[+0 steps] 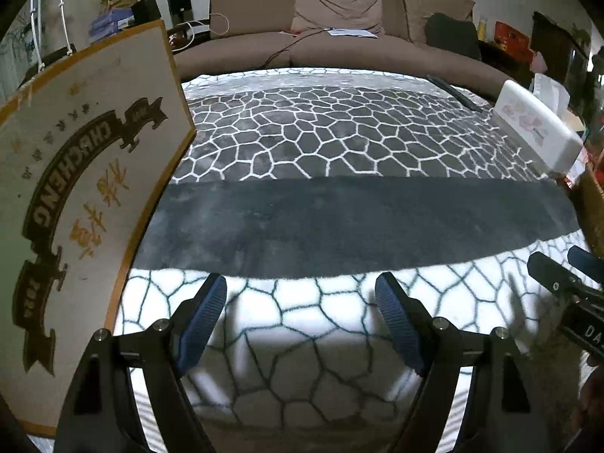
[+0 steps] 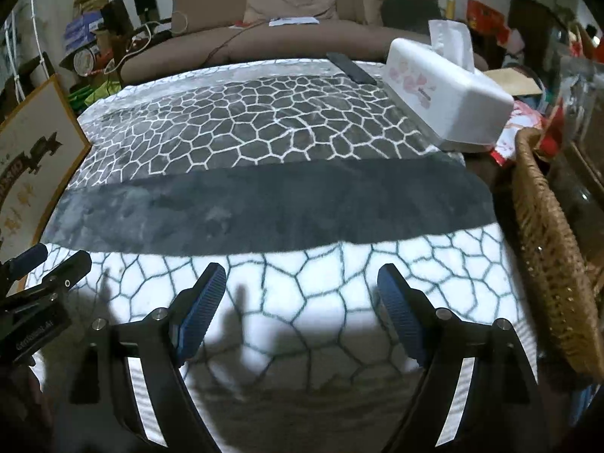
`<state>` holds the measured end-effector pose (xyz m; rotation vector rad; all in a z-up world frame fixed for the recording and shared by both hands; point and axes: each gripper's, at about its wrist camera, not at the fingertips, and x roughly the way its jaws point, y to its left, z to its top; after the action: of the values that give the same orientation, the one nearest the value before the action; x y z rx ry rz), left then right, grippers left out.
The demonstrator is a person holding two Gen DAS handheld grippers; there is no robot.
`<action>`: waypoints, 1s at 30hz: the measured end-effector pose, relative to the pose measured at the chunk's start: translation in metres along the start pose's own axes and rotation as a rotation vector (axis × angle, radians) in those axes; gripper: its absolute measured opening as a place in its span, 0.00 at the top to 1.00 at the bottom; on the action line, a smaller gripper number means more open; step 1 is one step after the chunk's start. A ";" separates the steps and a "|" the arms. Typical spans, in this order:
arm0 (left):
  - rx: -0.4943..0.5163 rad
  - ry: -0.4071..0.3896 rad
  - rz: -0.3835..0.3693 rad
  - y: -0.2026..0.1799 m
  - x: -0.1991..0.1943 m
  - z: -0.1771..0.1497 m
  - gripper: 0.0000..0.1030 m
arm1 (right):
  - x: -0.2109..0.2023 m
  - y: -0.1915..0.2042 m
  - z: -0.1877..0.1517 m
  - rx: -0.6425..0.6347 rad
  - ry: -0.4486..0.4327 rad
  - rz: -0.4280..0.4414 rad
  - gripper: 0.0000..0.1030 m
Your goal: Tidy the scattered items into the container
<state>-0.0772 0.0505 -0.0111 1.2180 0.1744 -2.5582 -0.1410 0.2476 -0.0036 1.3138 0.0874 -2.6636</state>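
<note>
- My left gripper (image 1: 301,290) hangs over the near white part of the patterned cloth (image 1: 321,132) covering the counter; its jaws stand wide apart with nothing between them.
- My right gripper (image 2: 301,283) hovers over the same white cracked-pattern area, jaws equally spread and holding nothing.
- From the left wrist I see the right gripper's tip at the far right edge; from the right wrist, the left gripper's tip at the far left edge.
- The wicker basket (image 2: 547,226) sits off the right side of the cloth, seen from the right wrist; I cannot tell what is inside it.
- A white tissue box (image 2: 445,102) rests on the far right corner of the cloth, just beyond the basket, with a tissue sticking up.
- A dark remote control (image 2: 351,68) lies at the far edge of the cloth, just left of the tissue box.
- A framed board (image 1: 75,188) with "CHECHENG" lettering stands tilted along the left side of the counter.
- A brown sofa (image 1: 321,19) runs behind the counter, with cables and papers on its seat.
</note>
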 end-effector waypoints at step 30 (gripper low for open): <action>-0.047 0.059 -0.014 0.008 0.025 -0.002 0.00 | 0.033 0.015 -0.010 -0.054 0.059 0.005 0.00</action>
<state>-0.0878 0.0376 -0.0311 1.2801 0.2552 -2.5165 -0.1503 0.2295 -0.0349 1.3737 0.1622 -2.5990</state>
